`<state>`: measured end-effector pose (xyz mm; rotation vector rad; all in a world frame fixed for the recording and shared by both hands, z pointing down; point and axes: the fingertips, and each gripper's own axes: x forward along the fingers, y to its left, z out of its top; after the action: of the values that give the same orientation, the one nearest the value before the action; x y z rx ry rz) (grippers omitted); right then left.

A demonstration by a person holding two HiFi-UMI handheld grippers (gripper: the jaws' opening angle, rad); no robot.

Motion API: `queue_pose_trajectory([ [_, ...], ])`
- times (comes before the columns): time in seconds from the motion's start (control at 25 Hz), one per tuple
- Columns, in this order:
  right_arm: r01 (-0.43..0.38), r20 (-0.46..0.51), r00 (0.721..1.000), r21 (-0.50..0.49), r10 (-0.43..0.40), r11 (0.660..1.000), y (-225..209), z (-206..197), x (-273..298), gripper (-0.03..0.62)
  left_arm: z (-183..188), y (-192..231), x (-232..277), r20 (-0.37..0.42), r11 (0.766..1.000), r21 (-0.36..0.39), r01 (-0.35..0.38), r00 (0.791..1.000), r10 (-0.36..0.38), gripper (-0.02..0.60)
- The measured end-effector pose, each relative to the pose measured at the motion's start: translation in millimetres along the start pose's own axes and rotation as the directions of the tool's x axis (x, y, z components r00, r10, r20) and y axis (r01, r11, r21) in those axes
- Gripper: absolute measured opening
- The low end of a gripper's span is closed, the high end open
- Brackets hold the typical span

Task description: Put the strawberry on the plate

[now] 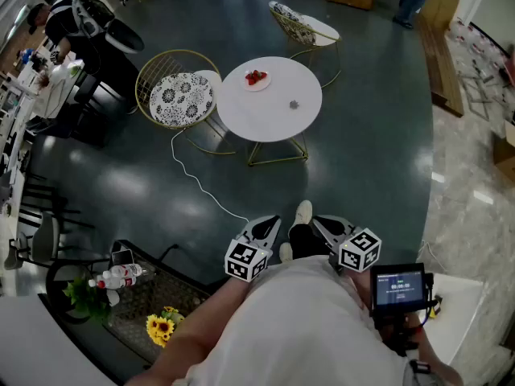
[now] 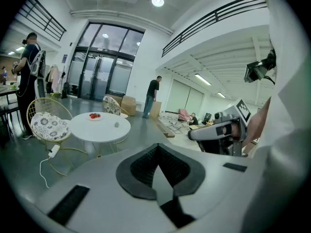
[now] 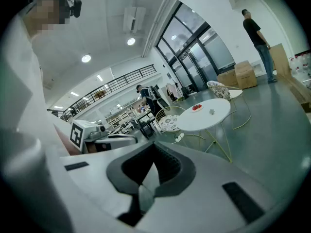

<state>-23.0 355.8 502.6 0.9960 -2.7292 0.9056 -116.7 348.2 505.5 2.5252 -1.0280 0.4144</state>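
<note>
White and round, the table [image 1: 269, 111] stands in the upper middle of the head view on thin gold legs, set on a dark glossy floor [image 1: 362, 159]. Near its upper left edge sits a small white plate [image 1: 266, 84], and the red strawberry [image 1: 255, 76] lies on it, seemingly as more than one red piece. A small grey object [image 1: 294, 104], too small to identify, rests on the tabletop to the right of the plate and apart from it. A gold wire chair [image 1: 179, 96] with a patterned cushion stands just beside the table on its left. A second chair [image 1: 304, 24] stands above it in the frame. A white cable [image 1: 199, 185] trails over the floor from the first chair toward the bottom.

At the lower middle, the left gripper [image 1: 268, 227] and the right gripper [image 1: 323, 227] sit side by side, both pointing up the frame toward the table and well apart from it. In the left gripper view the jaws are pressed together with nothing between them; the table [image 2: 99, 127] shows at middle left and the right gripper [image 2: 214, 131] at the right. In the right gripper view the jaws are likewise pressed together and empty, with the table [image 3: 206, 116] right of centre and the strawberry [image 3: 196, 107] on it.

Yellow sunflowers [image 1: 161, 326] show at the lower left of the head view.
</note>
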Motion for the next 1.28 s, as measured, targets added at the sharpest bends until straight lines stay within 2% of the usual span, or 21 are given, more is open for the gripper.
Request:
queue_pose_trajectory([
  [0.32, 0.031, 0.058, 0.998, -0.016, -0.03, 0.999, -4, 14, -33, 0.008, 10, -23, 1, 0.024, 1.0, 0.014, 0.01, 1.0, -0.01, 0.006],
  [0.6, 0.051, 0.063, 0.997, -0.069, -0.047, 0.996, -17, 37, -14, 0.008, 28, -2, 1, 0.073, 1.0, 0.022, -0.012, 0.997, 0.01, 0.006],
  [0.92, 0.066, 0.029, 0.998, -0.065, -0.064, 0.996, -18, 34, -12, 0.008, 17, 4, -4, 0.059, 0.999, -0.023, -0.028, 0.998, 0.03, 0.006],
  [1.28, 0.069, 0.023, 0.997, -0.078, -0.068, 0.995, -5, 30, -8, 0.008, 10, 6, -16, 0.065, 0.999, -0.025, -0.024, 0.998, 0.026, 0.006],
])
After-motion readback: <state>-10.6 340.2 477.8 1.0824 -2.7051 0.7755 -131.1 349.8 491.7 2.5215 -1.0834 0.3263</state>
